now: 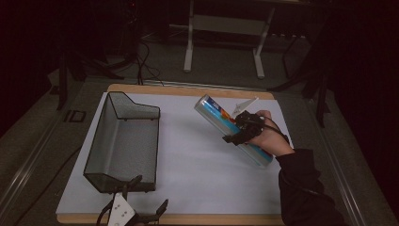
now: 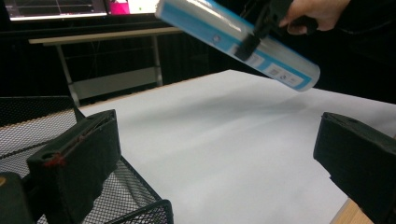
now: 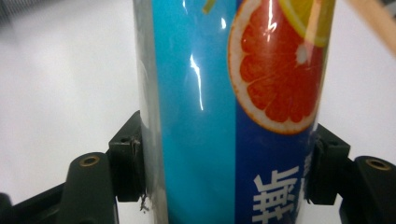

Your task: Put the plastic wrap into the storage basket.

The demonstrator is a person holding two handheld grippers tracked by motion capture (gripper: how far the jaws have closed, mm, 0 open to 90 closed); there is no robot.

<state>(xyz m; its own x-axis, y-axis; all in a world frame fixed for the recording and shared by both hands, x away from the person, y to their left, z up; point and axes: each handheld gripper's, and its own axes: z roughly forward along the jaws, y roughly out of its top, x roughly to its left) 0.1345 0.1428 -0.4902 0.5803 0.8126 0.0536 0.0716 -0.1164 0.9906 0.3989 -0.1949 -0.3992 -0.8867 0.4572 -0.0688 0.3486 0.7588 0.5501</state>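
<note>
While lifted in the right gripper (image 1: 239, 130), tube (image 1: 221, 117) apparently clear of mesh tray (image 1: 123, 141).

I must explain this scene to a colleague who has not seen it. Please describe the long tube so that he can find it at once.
Start from the white sheet that covers the table. On its right side, the right hand-held gripper holds the tube tilted in the air above the sheet, clamped near its middle. It is a long shiny blue cylinder with a grapefruit slice printed on it, unlike the dark mesh basket at the left.

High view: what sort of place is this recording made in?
Probably a lab or recording workspace, not a home: a paper-covered table, dark surroundings with floor cables and a frame stand behind, and lit monitors.
</note>
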